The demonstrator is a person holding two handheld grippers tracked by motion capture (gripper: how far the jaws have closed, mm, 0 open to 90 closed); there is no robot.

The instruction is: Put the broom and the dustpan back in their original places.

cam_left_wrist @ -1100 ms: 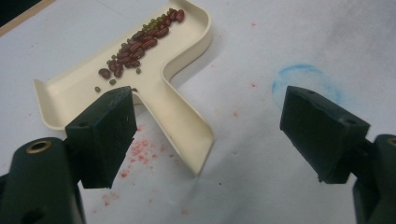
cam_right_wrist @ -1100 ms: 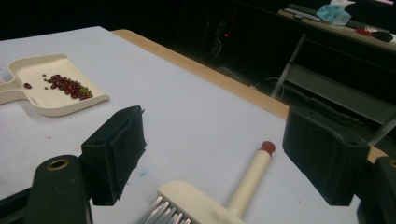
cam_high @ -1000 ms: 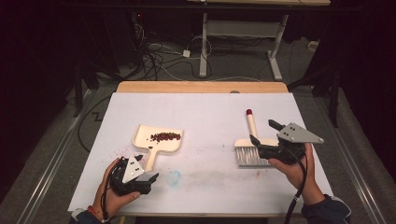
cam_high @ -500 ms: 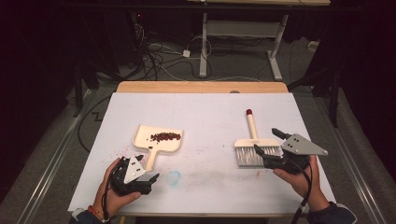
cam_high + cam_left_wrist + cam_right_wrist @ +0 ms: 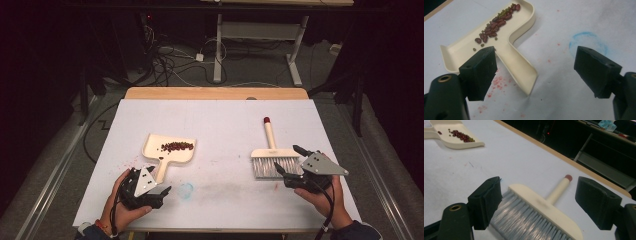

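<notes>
On the white surface [image 5: 215,125], the cream dustpan [image 5: 170,147] holding beans [image 5: 177,145] lies left, its handle pointing back at the left gripper [image 5: 161,191], whose fingers stand released just short of it. The brush [image 5: 273,157] lies right, its handle pointing away, bristles just ahead of the right gripper [image 5: 289,161], fingers also spread and empty.
</notes>
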